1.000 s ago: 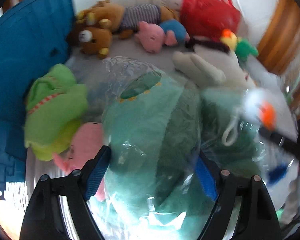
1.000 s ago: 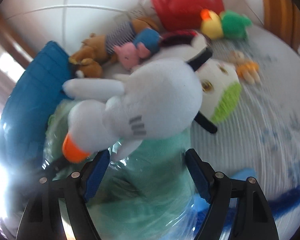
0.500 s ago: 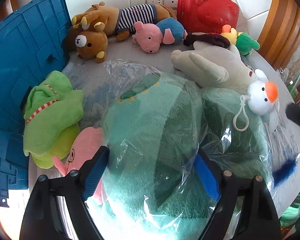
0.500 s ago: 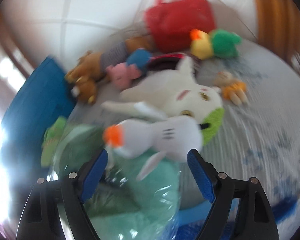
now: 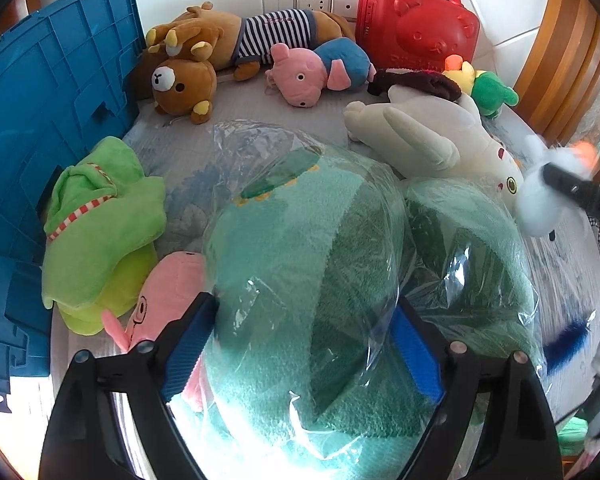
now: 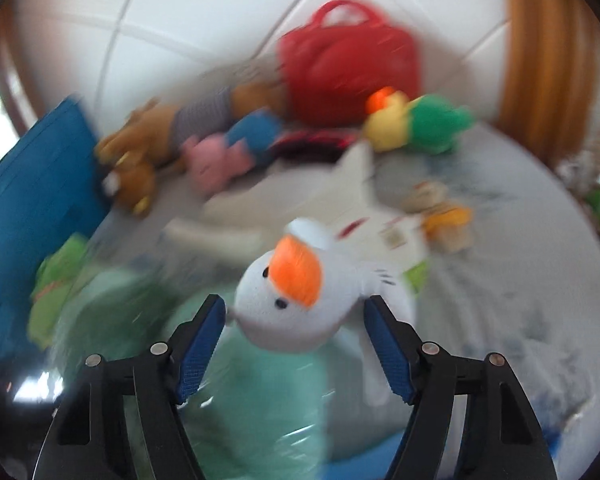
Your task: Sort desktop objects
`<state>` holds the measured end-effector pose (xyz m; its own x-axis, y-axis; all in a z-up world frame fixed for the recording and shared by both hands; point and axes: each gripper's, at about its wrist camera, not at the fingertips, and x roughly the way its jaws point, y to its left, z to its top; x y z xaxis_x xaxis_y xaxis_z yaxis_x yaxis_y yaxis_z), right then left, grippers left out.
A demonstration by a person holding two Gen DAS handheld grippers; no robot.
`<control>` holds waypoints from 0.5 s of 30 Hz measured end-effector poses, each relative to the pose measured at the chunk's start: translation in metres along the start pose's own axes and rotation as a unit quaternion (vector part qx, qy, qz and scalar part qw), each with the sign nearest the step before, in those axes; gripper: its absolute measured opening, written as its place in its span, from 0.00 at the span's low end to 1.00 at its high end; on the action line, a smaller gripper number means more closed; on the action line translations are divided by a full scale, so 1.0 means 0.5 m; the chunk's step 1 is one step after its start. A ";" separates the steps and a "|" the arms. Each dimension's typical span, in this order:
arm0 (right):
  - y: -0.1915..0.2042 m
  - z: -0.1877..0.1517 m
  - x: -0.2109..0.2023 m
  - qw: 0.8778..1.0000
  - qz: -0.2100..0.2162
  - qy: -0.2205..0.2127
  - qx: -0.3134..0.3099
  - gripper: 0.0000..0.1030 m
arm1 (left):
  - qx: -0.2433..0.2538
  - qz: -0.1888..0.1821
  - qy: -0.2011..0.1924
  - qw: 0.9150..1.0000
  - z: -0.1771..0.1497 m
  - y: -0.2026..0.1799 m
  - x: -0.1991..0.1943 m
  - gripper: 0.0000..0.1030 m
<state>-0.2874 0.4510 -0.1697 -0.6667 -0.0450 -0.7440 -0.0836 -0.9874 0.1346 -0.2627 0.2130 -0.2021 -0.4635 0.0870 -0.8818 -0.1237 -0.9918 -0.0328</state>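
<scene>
A big teal plush in a clear plastic bag (image 5: 300, 240) fills the left wrist view. My left gripper (image 5: 304, 304) clasps it from both sides, blue pads against the plastic, jaws opening. A small white duck toy with an orange beak (image 6: 296, 300) sits between the fingertips of my right gripper (image 6: 294, 304), facing the camera. Those jaws are closing and the pads touch its sides. Below it lies the bagged teal plush (image 6: 260, 400). At the right of the left wrist view, the duck (image 5: 540, 200) has a black finger (image 5: 572, 188) across it.
A blue crate (image 5: 40, 140) stands at the left, with a green plush (image 5: 100, 220) and a pink plush (image 5: 168, 292) beside it. At the back lie a brown bear (image 5: 184, 84), a pink pig (image 5: 304, 76), a red case (image 5: 416, 28) and a white rabbit (image 5: 428, 140).
The duck has turned from lying across the bag to facing the right camera between the jaws, which have narrowed. The right view has swung upward. The left gripper stays where it was.
</scene>
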 end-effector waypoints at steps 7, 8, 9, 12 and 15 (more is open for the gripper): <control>-0.117 -0.049 -0.034 0.996 -0.022 0.019 0.083 0.72 | -0.007 0.002 -0.001 1.000 0.002 -0.005 0.004 0.88; -0.118 -0.060 -0.040 0.996 -0.010 0.024 0.080 0.72 | -0.007 0.002 -0.001 1.000 0.002 -0.005 0.005 0.88; -0.117 -0.071 -0.047 0.997 0.004 0.028 0.076 0.72 | -0.006 0.003 -0.001 1.000 0.001 -0.005 0.005 0.88; -0.096 -0.097 -0.057 0.996 0.052 0.046 0.051 0.81 | -0.006 0.004 -0.002 1.000 0.000 -0.005 0.005 0.89; -0.058 -0.112 -0.038 0.994 0.081 0.074 0.023 0.93 | -0.006 0.005 -0.003 1.000 0.000 -0.006 0.006 0.89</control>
<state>-0.2310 0.4719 -0.1962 -0.5590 -0.2276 -0.7973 -0.0207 -0.9575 0.2878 -0.2635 0.2163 -0.2047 -0.4696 0.0778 -0.8794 -0.1082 -0.9937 -0.0301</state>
